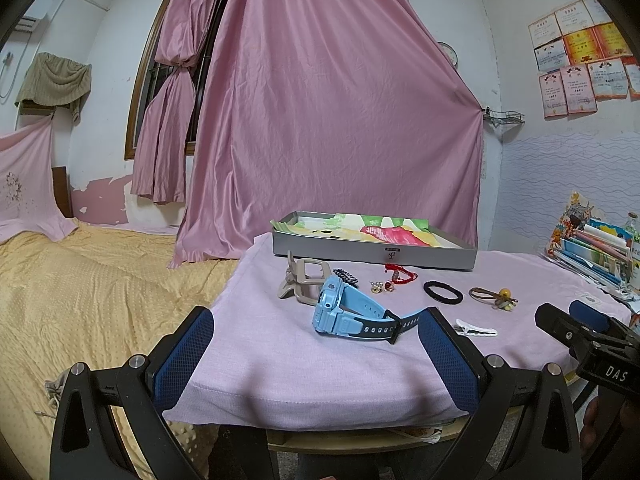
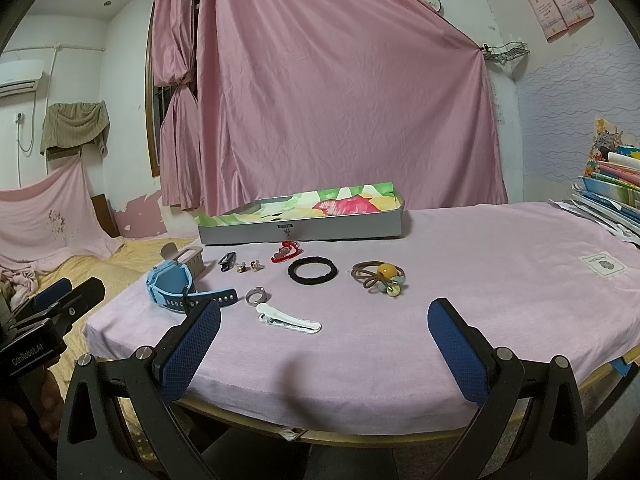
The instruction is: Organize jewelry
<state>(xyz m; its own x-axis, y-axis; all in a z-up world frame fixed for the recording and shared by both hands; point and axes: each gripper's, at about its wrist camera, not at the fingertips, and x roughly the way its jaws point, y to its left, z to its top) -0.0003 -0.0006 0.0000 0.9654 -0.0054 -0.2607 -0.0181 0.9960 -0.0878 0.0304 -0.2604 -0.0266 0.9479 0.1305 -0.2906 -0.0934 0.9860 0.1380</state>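
A light blue watch [image 1: 348,314] [image 2: 176,286] lies on the pink cloth, just beyond my open left gripper [image 1: 316,326]. Behind it sit a beige hair claw [image 1: 306,284], a small black clip [image 2: 227,261], two small earrings [image 1: 382,287] [image 2: 248,266] and a red bracelet [image 1: 400,274] [image 2: 286,252]. A black hair tie [image 1: 443,292] [image 2: 313,270], a brown hair tie with a yellow bead [image 1: 494,295] [image 2: 380,277], a silver ring [image 2: 256,295] and a white hair clip [image 1: 476,328] [image 2: 289,319] lie to the right. My right gripper [image 2: 324,320] hovers open near the table's front edge.
A grey tray [image 1: 376,254] [image 2: 304,230] lined with colourful paper stands at the back of the table. Books and papers [image 1: 596,248] [image 2: 608,192] are stacked at the right. A yellow-covered bed [image 1: 80,280] lies left, with a pink curtain [image 1: 320,120] behind.
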